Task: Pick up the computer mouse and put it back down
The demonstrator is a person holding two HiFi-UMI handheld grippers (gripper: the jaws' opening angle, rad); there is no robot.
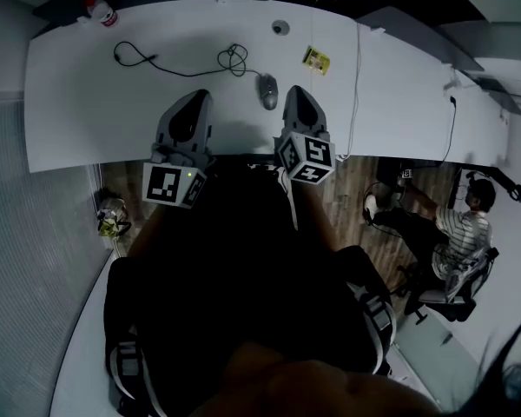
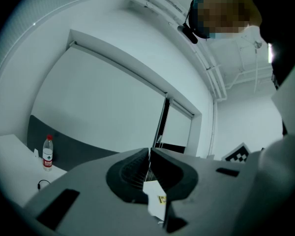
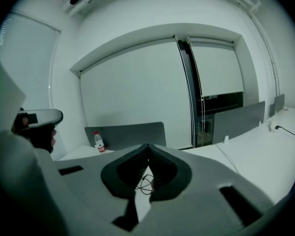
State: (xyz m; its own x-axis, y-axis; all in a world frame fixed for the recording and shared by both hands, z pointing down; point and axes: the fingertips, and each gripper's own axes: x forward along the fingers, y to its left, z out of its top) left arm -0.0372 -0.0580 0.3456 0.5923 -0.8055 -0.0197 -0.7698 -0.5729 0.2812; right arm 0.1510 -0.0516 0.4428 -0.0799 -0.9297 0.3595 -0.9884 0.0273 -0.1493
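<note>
White surface (image 1: 87, 102) carries the computer mouse (image 1: 268, 91), a grey one lying flat about midway between the left and right edges and roughly halfway between the far and near edges. Nothing holds it. Its black cable (image 1: 191, 62) runs off toward the left, with a small coil just beyond the mouse and a looped end nearer the far left corner.

The right gripper (image 1: 295, 94) is above the near half of the surface, just to the right of the mouse in the head view; whether it touches the mouse I cannot tell. In the right gripper view its jaws meet at the tips with nothing between them (image 3: 148, 149); only a bit of the coiled cable shows through the gap below the pads.

The left gripper (image 1: 200, 96) hovers over the near edge, to the left of the mouse and apart from it. Its own view shows its jaws together too, and empty (image 2: 149, 154).

A clear bottle (image 1: 102, 11) with a red label stands at the far left corner. A small yellow packet (image 1: 316, 60) lies to the right of the mouse, nearer the far edge, and a thin white cord (image 1: 358, 85) crosses the surface from far edge to near edge beside it. Past the near right edge, a person (image 1: 456, 233) in a striped top sits on a chair on the wooden floor.
</note>
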